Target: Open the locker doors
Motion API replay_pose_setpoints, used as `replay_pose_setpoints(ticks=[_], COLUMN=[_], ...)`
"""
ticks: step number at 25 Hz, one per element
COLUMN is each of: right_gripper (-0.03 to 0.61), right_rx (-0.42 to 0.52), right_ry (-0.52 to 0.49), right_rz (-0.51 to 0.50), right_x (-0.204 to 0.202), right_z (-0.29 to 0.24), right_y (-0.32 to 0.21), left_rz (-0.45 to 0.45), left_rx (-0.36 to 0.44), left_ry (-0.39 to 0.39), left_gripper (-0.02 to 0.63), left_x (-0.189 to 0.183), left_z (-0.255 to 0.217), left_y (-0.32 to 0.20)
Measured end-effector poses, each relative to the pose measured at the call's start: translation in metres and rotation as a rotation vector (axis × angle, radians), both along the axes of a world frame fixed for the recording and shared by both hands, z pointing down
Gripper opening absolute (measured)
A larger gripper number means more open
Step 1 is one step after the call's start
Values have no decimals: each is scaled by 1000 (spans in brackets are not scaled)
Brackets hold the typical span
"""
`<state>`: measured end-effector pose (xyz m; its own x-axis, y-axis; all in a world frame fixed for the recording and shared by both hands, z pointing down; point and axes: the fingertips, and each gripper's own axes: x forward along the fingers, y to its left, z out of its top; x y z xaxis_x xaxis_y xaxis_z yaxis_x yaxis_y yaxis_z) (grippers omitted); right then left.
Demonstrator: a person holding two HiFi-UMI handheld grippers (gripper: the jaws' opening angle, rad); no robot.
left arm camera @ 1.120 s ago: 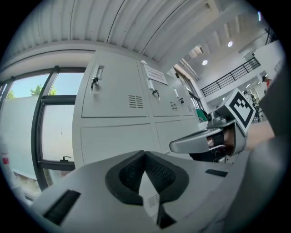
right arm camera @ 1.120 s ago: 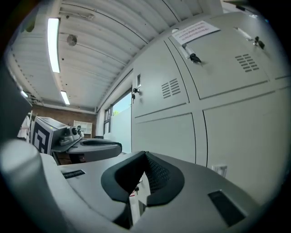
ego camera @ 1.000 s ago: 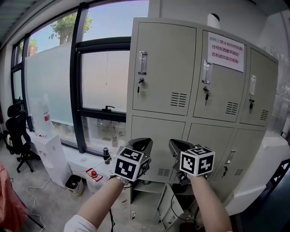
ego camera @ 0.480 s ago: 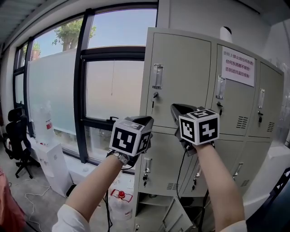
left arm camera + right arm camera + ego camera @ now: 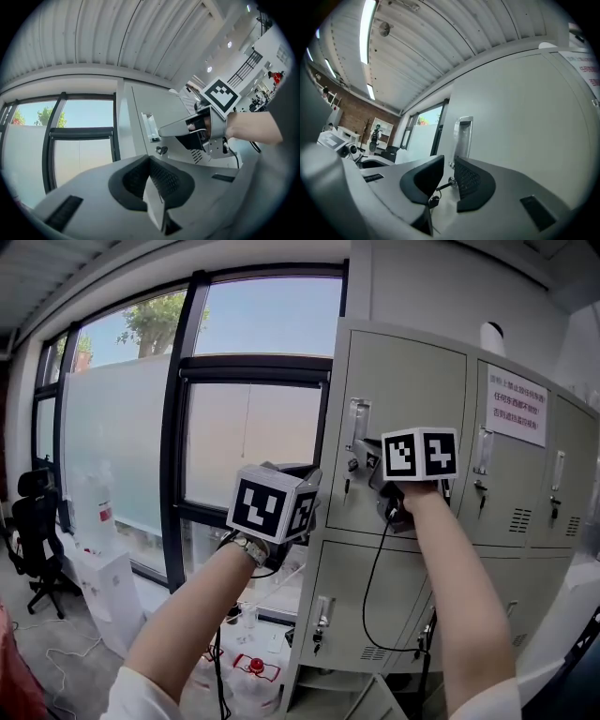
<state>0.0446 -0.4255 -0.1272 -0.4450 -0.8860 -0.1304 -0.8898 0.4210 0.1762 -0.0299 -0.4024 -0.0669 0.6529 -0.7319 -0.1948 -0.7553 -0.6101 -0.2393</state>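
Up at the top-left locker door with the right gripper, jaws just sprung open and now straddling the key that sticks out of the lock below the recessed handle, pads clear of it on both sides, nothing gripped. Holding the left gripper raised just left of that door, in front of the window, clenched tight with pads pressed together on nothing at all. Closed flush, that door, like the two upper doors beside it on the grey locker bank, with a paper notice on the next door along.
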Motion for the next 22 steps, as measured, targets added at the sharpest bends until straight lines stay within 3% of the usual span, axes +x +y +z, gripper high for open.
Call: replay_pose_setpoints(ticks=[8,14,22], right_gripper=[154,172,176], right_rx=[-8,-39,-27], right_ry=[59,-21,-14], right_rz=[119,99,83], right_x=[-12,-25,-29], right_z=[-14,-9,-7], right_y=[-22,-30,-19], left_rz=[15,23,40], left_rx=[7,36,34], left_ry=[42,9,-5], left_gripper=[-4,-5,-4], left_x=[-24,-25,-28], left_z=[-11,-9,-3], left_y=[-18,-17,-19])
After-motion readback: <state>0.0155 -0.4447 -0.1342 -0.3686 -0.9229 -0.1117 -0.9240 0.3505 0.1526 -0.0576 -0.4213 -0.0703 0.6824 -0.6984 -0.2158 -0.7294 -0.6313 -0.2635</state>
